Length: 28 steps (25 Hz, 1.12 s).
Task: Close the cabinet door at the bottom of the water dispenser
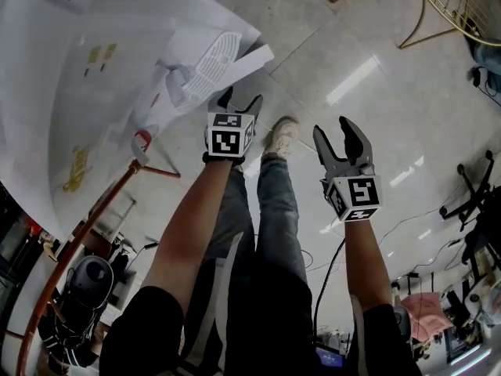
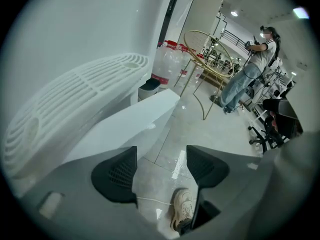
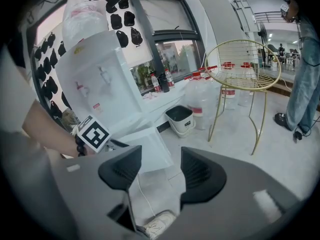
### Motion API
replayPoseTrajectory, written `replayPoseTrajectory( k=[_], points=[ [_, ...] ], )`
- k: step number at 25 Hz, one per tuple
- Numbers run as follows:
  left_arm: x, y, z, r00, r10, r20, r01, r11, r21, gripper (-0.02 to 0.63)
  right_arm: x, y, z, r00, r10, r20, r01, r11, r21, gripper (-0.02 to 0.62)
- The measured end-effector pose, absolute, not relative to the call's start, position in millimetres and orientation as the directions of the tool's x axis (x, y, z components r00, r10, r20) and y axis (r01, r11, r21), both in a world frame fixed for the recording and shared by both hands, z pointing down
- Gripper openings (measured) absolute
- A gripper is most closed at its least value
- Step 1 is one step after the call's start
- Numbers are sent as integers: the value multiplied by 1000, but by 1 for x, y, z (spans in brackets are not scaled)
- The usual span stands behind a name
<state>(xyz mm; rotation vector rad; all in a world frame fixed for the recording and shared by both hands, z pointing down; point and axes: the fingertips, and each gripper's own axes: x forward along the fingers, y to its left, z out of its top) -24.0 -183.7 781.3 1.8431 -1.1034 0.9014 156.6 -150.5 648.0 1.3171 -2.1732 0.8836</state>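
Note:
The white water dispenser (image 1: 94, 77) fills the upper left of the head view, with its ribbed drip tray (image 1: 215, 57). Its bottom cabinet door (image 1: 252, 59) stands open, sticking out over the floor. My left gripper (image 1: 239, 98) hangs just below the door's edge, open and empty. In the left gripper view the door (image 2: 135, 121) lies beyond the open left gripper (image 2: 160, 164), apart from its pads. My right gripper (image 1: 337, 131) is further right, over bare floor, also open with nothing in it. The right gripper view shows the dispenser (image 3: 100, 79) and its open door (image 3: 150, 151) ahead of the right gripper (image 3: 161, 169).
A small bin (image 3: 180, 119) and several water bottles (image 3: 200, 91) stand right of the dispenser. A gold wire chair (image 3: 240, 79) is beyond them. My shoe (image 1: 282, 135) rests on the tiled floor between the grippers. Another person (image 2: 250, 69) stands far off, near office chairs (image 1: 470, 194).

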Motion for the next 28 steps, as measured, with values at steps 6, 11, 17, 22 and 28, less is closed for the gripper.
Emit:
replayPoseTrajectory(
  k=[6, 11, 17, 22, 28],
  points=[
    [-27, -201, 783, 307, -369, 877, -926, -327, 187, 324, 161, -157, 647, -445, -610, 655, -895, 335, -296, 242],
    [-30, -207, 793, 255, -379, 889, -931, -344, 120, 328, 164, -158, 651, -446, -602, 663, -895, 324, -308, 243],
    [-32, -215, 801, 197, -403, 894, -947, -316, 66, 357, 169, -162, 651, -450, -600, 661, -892, 335, -303, 243],
    [-32, -221, 805, 160, -415, 896, -954, -297, 33, 382, 173, -162, 653, -449, -589, 672, -893, 331, -306, 242],
    [-27, -237, 812, 147, -418, 897, -963, -267, 33, 394, 173, -169, 647, -453, -608, 652, -891, 344, -298, 244]
  ],
)
